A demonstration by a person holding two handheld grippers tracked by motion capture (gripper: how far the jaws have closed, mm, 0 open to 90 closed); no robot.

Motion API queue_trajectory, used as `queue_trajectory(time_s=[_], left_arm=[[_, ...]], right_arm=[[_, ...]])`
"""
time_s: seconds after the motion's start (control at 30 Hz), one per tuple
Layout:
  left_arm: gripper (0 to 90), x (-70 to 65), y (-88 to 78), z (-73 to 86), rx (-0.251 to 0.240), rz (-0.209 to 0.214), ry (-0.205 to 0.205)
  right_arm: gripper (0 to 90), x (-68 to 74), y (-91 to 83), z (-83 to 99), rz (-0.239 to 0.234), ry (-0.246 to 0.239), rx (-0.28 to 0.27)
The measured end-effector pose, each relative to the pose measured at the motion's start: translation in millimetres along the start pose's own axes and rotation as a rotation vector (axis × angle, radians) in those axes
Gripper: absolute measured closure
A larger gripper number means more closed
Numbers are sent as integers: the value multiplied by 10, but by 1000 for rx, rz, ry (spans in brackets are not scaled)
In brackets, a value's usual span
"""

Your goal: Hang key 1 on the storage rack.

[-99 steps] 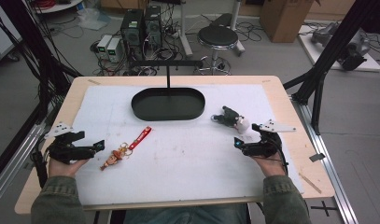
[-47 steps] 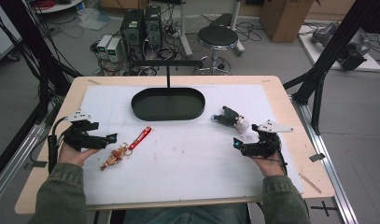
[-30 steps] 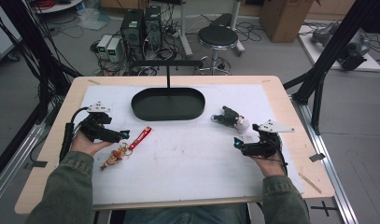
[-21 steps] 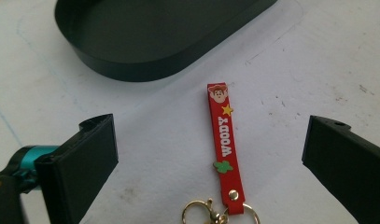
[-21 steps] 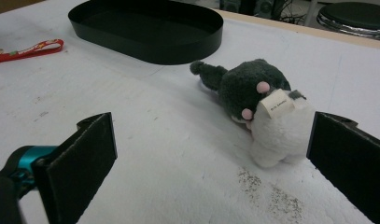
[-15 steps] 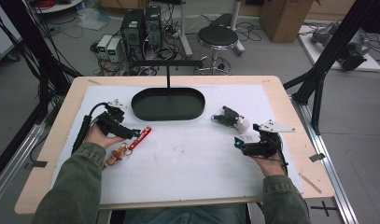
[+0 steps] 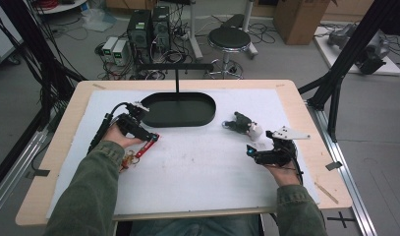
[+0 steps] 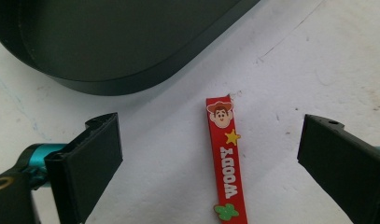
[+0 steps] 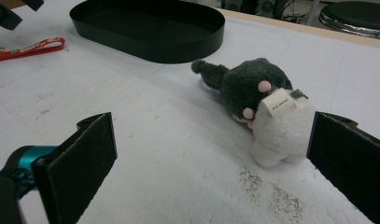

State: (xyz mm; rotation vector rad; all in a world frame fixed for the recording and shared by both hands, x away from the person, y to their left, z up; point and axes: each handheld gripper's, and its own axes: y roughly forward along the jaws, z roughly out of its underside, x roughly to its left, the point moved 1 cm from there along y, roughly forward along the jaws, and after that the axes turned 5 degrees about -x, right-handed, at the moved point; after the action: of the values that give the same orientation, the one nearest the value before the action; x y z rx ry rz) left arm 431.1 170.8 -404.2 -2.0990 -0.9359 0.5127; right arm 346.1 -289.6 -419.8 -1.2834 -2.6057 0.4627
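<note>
Red strap (image 8: 226,161) lying flat on the white mat (image 7: 202,167), seen along the left gripper (image 8: 211,158). Lettering on the strap reads "WOODY" along its length, with a cartoon cowboy face at the far end, a yellow star beneath it and a green cactus shape at the near end. In the left gripper view the strap's long axis runs straight away from the camera, its face end pointing toward the black oval tray (image 8: 122,42) and stopping short of the tray wall. In the high view the strap (image 7: 147,145) lies on a diagonal, its upper end near the tray (image 7: 178,109), its lower end joined to a small gold-coloured charm (image 7: 129,160).

Left gripper (image 7: 149,136): jaws spread wide, one on each side of the strap, neither touching it.

Right gripper (image 7: 250,150): jaws likewise wide apart, holding nothing, low over the mat and aimed at a plush toy (image 9: 260,102), dark green and white with pink dots. The toy's tag bears writing too small to read.
</note>
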Motion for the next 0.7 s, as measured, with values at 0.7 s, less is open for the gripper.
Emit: queue_trajectory(time_s=[0.7], left_arm=[[295, -57, 258, 28, 102, -43, 2]], right_arm=[[6, 7, -38, -19, 43, -17, -35]])
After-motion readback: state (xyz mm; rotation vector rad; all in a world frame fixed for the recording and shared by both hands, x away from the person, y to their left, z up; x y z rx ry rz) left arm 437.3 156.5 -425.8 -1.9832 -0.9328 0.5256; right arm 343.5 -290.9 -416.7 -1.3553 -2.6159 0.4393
